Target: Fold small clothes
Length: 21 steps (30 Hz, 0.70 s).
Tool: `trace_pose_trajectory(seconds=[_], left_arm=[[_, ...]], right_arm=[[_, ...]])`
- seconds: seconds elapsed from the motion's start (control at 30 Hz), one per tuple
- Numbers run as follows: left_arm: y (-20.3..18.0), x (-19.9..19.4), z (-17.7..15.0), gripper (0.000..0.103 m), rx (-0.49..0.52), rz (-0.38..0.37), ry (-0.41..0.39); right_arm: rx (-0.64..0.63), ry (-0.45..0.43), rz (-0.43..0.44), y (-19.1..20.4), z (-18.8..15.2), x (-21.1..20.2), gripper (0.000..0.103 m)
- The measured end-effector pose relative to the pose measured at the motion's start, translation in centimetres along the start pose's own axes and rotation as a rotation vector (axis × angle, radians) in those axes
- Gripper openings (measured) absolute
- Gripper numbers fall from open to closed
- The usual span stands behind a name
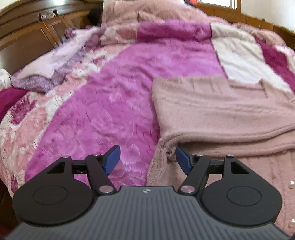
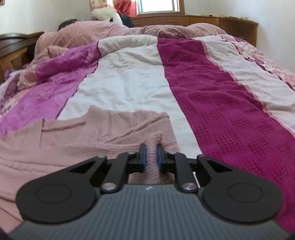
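Leftmost in the left wrist view, a dark wooden headboard [image 1: 27, 33] runs behind the bed, and a rumpled lilac blanket [image 1: 48, 68] lies bunched against it. Beside that spreads the magenta floral blanket [image 1: 114, 96] that covers most of the bed. The left gripper [image 1: 147, 159] hovers low over it with its blue pads set wide apart, holding nothing; its right pad sits just beside a raised fold at the edge of the pink knitted sweater [image 1: 217, 114]. The sweater lies flat toward the right side of the bed, one part doubled over, with small pearl buttons [image 1: 291, 184] showing on its near right portion.

From the right wrist view, the same sweater [image 2: 77, 140] stretches across the near left of the bed, partly over a white sheet panel [image 2: 125, 81]. The right gripper [image 2: 151, 157] has its pads nearly closed, pinching a ridge of the sweater's ribbed knit between them. To its right runs a wide maroon waffle-textured stripe [image 2: 221, 103]. At the far edge, heaped pink bedding [image 2: 88, 31] stands before a wooden cabinet [image 2: 212, 20] and a window [image 2: 158, 5].
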<state>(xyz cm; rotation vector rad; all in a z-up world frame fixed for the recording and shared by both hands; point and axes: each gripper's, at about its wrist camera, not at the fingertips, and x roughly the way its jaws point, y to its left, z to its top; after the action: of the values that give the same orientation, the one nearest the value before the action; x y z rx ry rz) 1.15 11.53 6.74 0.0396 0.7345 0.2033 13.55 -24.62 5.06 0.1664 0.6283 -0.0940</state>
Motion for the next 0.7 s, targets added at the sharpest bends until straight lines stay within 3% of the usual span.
trace_pose_trajectory(seconds=[0.13,0.4,0.43,0.47,0.53,0.7], left_arm=[[-0.1,-2.0,1.2,0.073,-0.004,-0.033,-0.057],[-3.3,-0.7,3.1,0.072,0.020,-0.109,-0.071],[-3.8,-0.2,3.0,0.071,0.029,-0.121,-0.068],[-4.4,0.3,2.8,0.068,0.042,-0.129,-0.059],[-5.2,1.3,2.4,0.064,0.066,-0.136,-0.036],[-5.9,3.5,1.7,0.063,0.123,-0.108,0.001]], right_arm=[[0.034,-0.025,-0.034,-0.8,0.5,-1.9,0.022],[0.007,-0.037,0.103,0.1,0.3,-5.0,0.022],[-0.003,-0.027,0.117,0.3,0.0,-5.0,0.029],[-0.010,-0.018,0.127,0.5,-0.3,-4.8,0.044],[-0.022,-0.011,0.117,0.8,-1.0,-4.5,0.058],[-0.016,0.042,0.067,0.8,-2.7,-2.7,0.058]])
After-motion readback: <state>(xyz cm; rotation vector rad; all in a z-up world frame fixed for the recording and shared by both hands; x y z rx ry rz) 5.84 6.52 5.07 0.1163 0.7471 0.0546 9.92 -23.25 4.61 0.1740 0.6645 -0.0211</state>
